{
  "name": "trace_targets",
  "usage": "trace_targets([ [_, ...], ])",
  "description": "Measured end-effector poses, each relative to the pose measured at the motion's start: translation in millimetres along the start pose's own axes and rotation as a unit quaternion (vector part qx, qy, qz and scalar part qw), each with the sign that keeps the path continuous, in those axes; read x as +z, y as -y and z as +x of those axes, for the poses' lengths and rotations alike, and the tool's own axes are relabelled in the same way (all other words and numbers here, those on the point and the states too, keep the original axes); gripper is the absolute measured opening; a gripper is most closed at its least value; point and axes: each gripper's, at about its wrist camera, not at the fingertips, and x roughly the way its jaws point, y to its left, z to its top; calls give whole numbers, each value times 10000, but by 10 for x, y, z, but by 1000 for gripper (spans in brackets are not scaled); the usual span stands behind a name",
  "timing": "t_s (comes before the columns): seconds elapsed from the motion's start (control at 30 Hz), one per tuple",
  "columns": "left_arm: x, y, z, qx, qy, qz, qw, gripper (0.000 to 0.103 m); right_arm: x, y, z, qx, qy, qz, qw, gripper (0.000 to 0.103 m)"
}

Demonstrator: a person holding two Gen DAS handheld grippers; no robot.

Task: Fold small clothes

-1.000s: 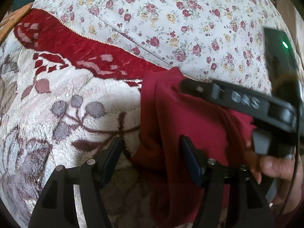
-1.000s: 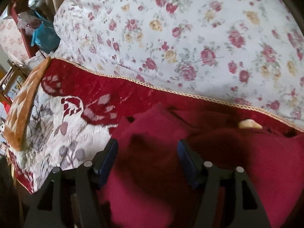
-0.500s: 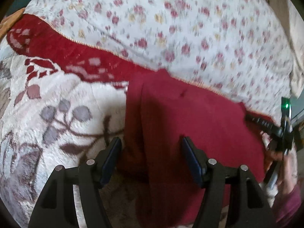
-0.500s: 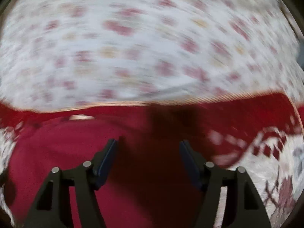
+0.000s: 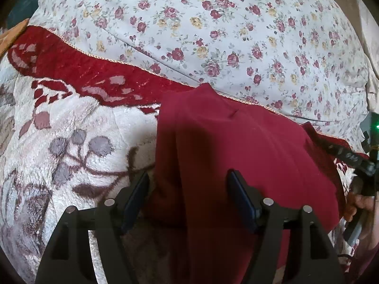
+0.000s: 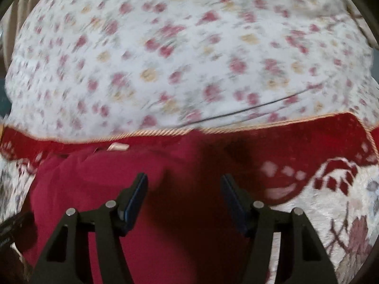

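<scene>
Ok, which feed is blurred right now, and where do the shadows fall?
Left wrist view: sharp, with a dark shadow across the red garment ahead of the left gripper. Right wrist view: motion-smeared, worst on the floral sheet; a shadow darkens the garment ahead of the right gripper.

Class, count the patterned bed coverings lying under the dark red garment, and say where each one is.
2. The plush blanket with the red border lies nearest, directly under the garment; the rose-print sheet spreads beyond its corded edge. More may lie hidden underneath.
</scene>
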Motion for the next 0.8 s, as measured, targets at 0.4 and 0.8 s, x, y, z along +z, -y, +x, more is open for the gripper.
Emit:
trace_targets([
  [0.4, -173, -211, -196, -378, -122, -598, 9974, 49, 128, -1083, 162, 996, -618, -641, 9910, 78],
  [0.8, -238, -242, -199, -497, -111, -697, 9963, 49, -54, -2811, 801, 1467, -1846, -1960, 9518, 95],
])
